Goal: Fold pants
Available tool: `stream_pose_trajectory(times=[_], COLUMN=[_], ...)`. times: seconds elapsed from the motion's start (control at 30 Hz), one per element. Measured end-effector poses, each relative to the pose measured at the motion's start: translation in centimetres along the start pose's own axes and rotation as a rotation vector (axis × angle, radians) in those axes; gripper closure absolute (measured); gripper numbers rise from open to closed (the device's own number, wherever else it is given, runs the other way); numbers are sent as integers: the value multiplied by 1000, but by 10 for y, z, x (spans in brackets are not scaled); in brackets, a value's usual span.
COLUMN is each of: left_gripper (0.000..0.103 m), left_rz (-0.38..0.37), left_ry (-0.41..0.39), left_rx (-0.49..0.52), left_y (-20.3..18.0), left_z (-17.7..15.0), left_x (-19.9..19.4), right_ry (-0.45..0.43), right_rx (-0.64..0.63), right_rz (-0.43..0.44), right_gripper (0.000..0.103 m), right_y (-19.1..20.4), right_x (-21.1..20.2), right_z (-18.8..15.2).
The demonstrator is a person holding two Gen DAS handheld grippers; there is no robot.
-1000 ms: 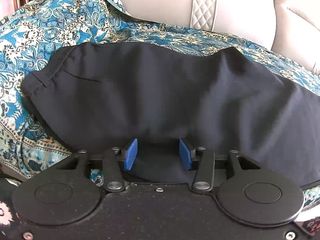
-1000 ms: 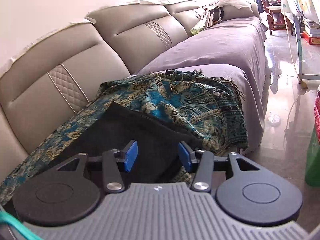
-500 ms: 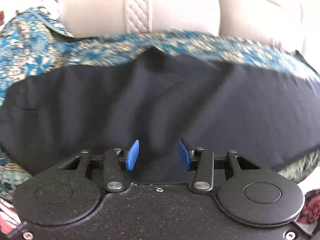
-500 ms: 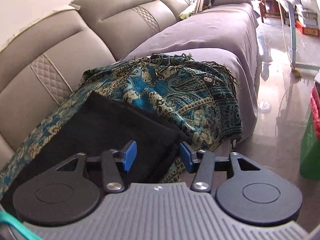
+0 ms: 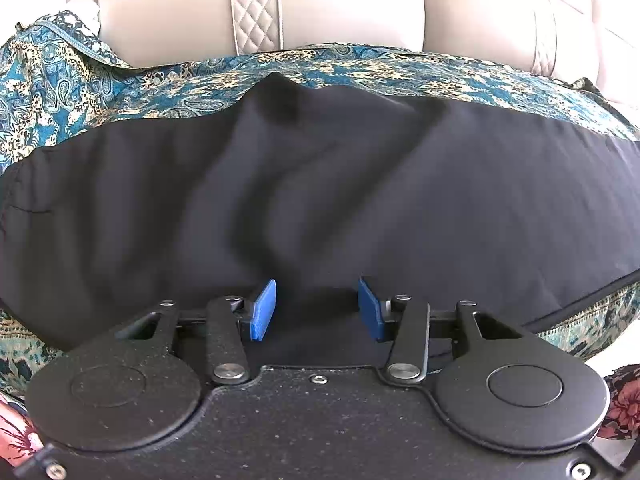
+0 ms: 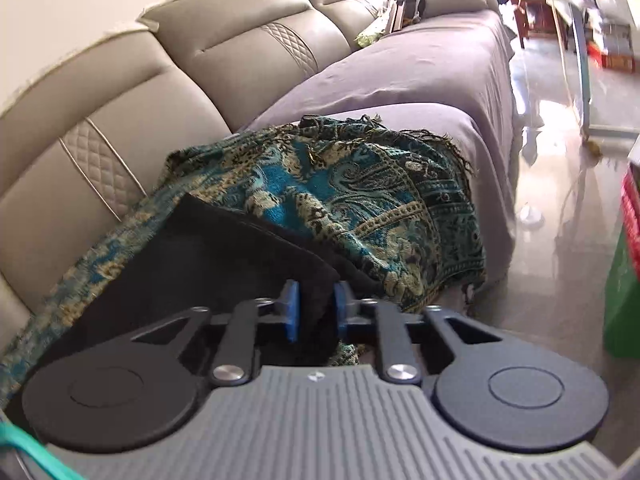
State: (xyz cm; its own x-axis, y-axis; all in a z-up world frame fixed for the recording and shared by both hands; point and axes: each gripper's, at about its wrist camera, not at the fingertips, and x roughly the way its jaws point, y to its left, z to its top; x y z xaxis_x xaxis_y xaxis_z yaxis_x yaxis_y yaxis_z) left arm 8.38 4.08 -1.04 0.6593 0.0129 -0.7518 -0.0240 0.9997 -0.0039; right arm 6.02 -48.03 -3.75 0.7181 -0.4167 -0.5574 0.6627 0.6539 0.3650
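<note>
Black pants (image 5: pixel 320 184) lie spread flat on a teal patterned throw (image 5: pixel 80 88) over the sofa seat. My left gripper (image 5: pixel 316 308) hovers at the pants' near edge, open, with the cloth lying under the gap and neither blue pad pressing it. In the right wrist view the same pants (image 6: pixel 208 256) end in a corner at the front of the seat. My right gripper (image 6: pixel 316 308) is closing there, and its blue pads pinch a bunch of black cloth at that corner.
The beige sofa backrest (image 5: pixel 340 8) rises right behind the pants. The throw (image 6: pixel 360 192) hangs over the seat's front, with a purple cover (image 6: pixel 420 68) beyond it. A shiny tiled floor (image 6: pixel 560 160) and a green container (image 6: pixel 624 304) are at the right.
The left gripper has slid rightward along the pants, still open. The right gripper's pads have come together onto the pants' corner.
</note>
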Motion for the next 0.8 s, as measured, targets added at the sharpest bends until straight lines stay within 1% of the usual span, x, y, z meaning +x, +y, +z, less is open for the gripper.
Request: stream_pose_trajectory(times=[0.1,0.13,0.2,0.27,0.3,0.33,0.37,0.4,0.43,0.47,0.53,0.63,0.73,0.8], left_gripper=[59,58,58,58,58,57,57,57,57,57,57,57,57,57], left_rz=[-3,-2,-1,-2,-1,0,1,1,1,2,4,-6,-47,-103], left_ry=[-1,-1,-2,-1,-2,-2,-2,-2,-2,-3,-3,2,-5,-21], left_rx=[-3,-1,0,2,3,5,5,4,1,-4,-13,-28,-27,-10], left_y=[-1,-1,-1,0,0,0,0,1,1,2,3,3,-6,-22], left_z=[-1,-1,-1,-2,-2,-2,-3,-3,-3,-3,-3,0,5,11], left_x=[0,0,0,0,0,0,0,0,0,-1,-1,-2,-4,-6], right_ry=[-50,-52,-35,-5,4,4,7,12,18,26,40,61,57,52], right_rx=[-20,-24,-13,9,16,25,37,57,77,101,141,190,218,210], right_rz=[-33,-42,-50,-63,-67,-83,-88,-81,-72,-61,-43,-19,12,23], right_gripper=[87,87,86,80,66,60,58,49,48,47,43,43,43,44], right_y=[1,1,0,-4,-5,-7,-9,-12,-15,-19,-25,-31,-33,-30], right_x=[-8,-8,-5,1,2,2,3,3,3,3,4,6,4,4], right_z=[-2,-2,-2,-2,-2,-2,-2,-2,-2,-2,-1,-2,-2,-2])
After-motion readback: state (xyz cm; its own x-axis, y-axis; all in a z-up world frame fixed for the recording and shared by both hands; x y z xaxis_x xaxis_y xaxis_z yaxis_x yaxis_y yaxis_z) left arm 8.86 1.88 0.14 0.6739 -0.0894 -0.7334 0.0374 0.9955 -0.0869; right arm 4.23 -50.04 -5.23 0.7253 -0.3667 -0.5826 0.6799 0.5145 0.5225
